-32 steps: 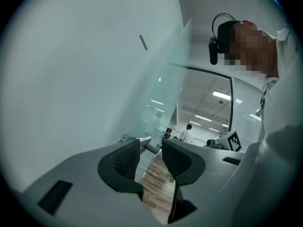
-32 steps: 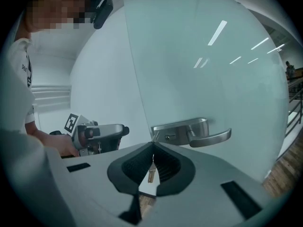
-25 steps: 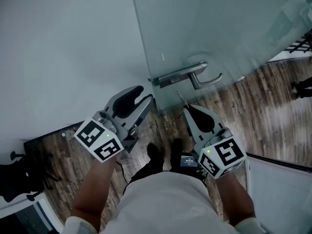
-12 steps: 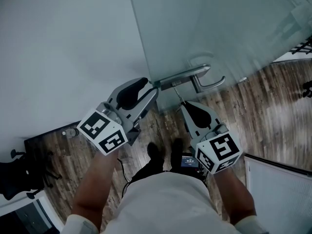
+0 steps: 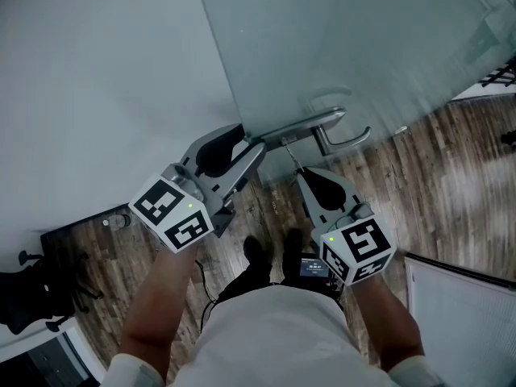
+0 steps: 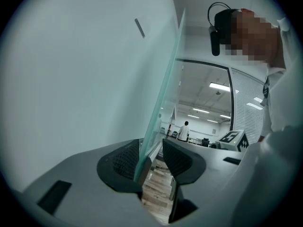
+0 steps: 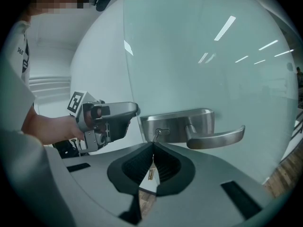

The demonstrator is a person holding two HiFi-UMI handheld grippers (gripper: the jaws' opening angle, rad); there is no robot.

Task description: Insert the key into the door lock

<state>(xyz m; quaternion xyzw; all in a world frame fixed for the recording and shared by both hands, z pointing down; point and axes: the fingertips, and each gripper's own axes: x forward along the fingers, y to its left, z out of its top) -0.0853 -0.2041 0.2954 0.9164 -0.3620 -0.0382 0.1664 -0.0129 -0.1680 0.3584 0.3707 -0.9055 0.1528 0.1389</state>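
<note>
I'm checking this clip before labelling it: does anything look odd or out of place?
Nothing is broken, spilled or askew. One unusual thing: the left gripper has its open jaws astride the edge of the glass door. The right gripper holds the key at the lock.

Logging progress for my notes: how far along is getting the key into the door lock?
Done: the right gripper pinches the key between its fingers; the left gripper straddles the edge of the glass door, fingers apart. In hand: the key's tip meets the keyhole of the lock. Left: pushing it fully in; its depth is unclear.
</note>
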